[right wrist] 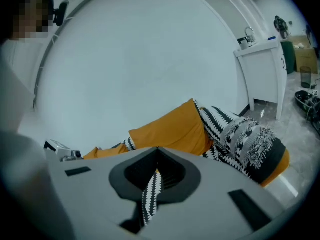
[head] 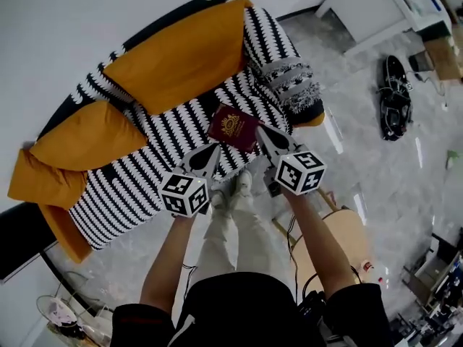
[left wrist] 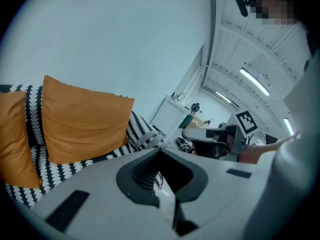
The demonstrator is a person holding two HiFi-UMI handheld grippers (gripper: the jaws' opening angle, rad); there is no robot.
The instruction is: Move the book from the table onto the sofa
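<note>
The dark red book [head: 233, 127] with a gold emblem lies flat on the seat of the black-and-white patterned sofa [head: 145, 172]. My left gripper [head: 214, 150] is shut and empty, just left of and below the book in the head view. On the other side, my right gripper [head: 261, 131] is also shut with nothing in it, its tip by the book's right edge. In the left gripper view the jaws [left wrist: 164, 191] are closed, with the right gripper [left wrist: 215, 134] off to the right. Sofa pattern shows through the closed jaws [right wrist: 150, 186] in the right gripper view.
Orange cushions [head: 177, 53] lean along the sofa back, and a grey fringed pillow [head: 296, 85] sits at its right end. A white cabinet [head: 369, 6] and black shoes [head: 396, 96] stand on the marble floor at right. A light wooden table [head: 343, 241] is under my right arm.
</note>
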